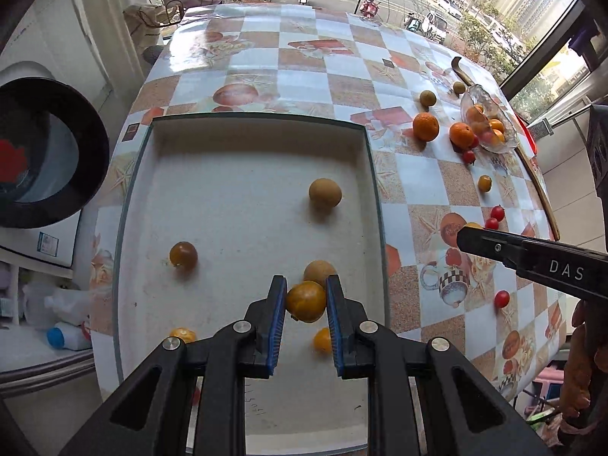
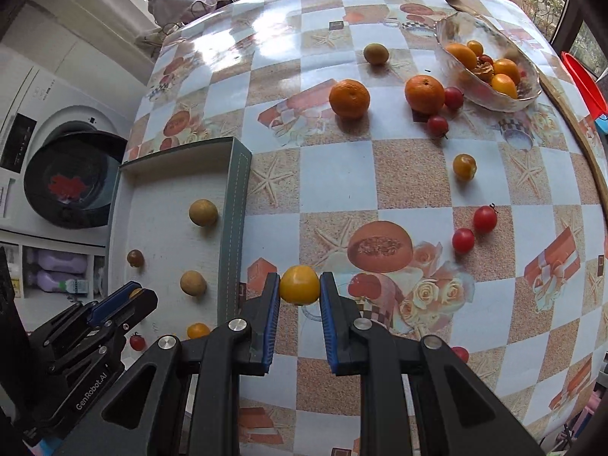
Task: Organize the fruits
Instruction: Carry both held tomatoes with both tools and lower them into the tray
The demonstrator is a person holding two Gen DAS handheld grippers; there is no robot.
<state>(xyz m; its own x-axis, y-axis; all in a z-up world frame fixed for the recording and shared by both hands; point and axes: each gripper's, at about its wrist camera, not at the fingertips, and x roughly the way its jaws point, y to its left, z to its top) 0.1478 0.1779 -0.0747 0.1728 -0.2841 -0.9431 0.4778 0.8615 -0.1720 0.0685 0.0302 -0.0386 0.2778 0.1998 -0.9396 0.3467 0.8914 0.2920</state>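
Both tongs are clamped on small yellow fruit: left gripper (image 1: 306, 300) holds one (image 1: 306, 301) over the tray (image 1: 374, 174), right gripper (image 2: 300, 289) holds another (image 2: 299, 285) above the table beside the tray's right edge. Risk: it's round and slick, could squirt out and roll off.

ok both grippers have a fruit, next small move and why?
Probably open the left gripper: its yellow-orange fruit already hangs over the white tray with other fruit in it. The right gripper holds its yellow fruit over the tablecloth, outside the tray wall.

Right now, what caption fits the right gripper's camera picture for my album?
The right gripper carries a yellow fruit over the checkered table, beside the tray.
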